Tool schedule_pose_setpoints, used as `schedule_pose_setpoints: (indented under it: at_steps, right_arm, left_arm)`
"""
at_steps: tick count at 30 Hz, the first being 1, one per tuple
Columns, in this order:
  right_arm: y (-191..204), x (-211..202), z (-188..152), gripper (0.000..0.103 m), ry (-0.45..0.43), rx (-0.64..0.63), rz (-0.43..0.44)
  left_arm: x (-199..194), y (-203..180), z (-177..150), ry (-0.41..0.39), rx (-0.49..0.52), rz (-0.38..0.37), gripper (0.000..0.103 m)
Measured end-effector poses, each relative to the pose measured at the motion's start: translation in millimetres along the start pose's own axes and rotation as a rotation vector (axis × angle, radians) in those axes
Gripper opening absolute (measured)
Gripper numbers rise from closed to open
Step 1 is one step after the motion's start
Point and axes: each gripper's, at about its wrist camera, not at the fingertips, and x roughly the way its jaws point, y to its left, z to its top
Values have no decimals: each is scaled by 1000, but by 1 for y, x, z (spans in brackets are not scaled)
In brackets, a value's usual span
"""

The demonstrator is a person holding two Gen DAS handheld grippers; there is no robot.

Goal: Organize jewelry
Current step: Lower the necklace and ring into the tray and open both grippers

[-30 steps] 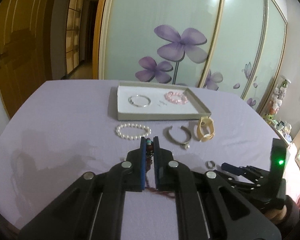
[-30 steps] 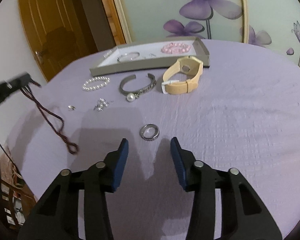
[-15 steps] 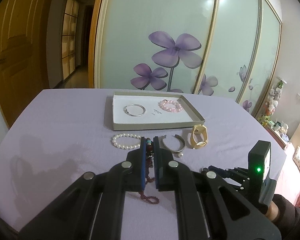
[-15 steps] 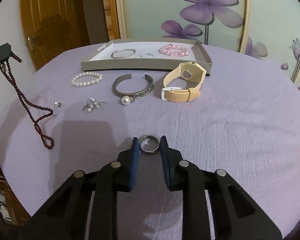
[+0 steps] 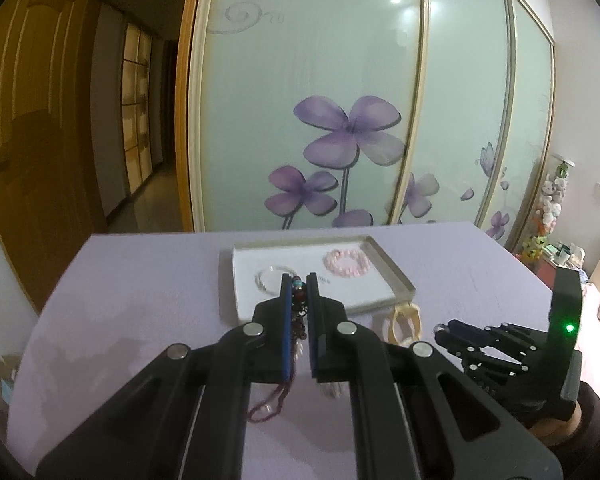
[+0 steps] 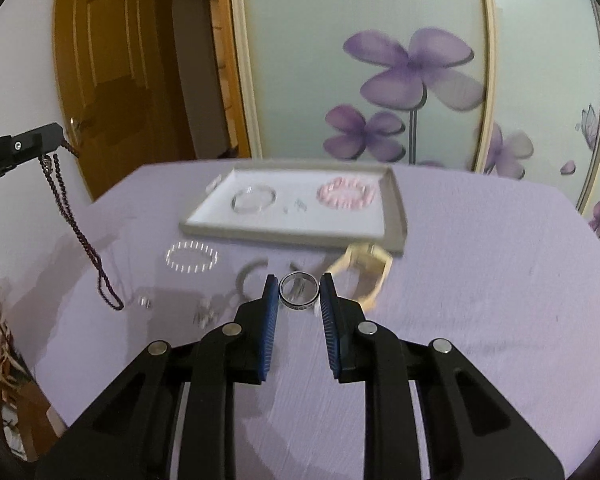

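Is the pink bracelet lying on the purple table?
No, the pink bracelet lies inside the white tray, beside a clear bangle.

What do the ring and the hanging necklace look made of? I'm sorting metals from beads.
The ring in the right gripper looks like polished silver-toned metal: it glints. The necklace hanging from the left gripper looks like small dark red beads on a string; bead material unclear.
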Motion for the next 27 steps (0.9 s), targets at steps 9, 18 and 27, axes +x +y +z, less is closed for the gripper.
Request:
schedule_pose_setpoints:
  at_steps: [9, 18, 27]
  right_arm:
    - [-14, 30, 48, 22, -53, 7, -17]
    - [-16, 97, 71, 22, -78, 7, -133]
    - [-22, 144, 78, 22, -30, -8, -163]
  left_arm:
    - [48, 5, 59, -43, -10, 37, 7]
    - [129, 8, 66, 35, -26, 70, 7]
    - [180, 11, 75, 65, -26, 73, 7]
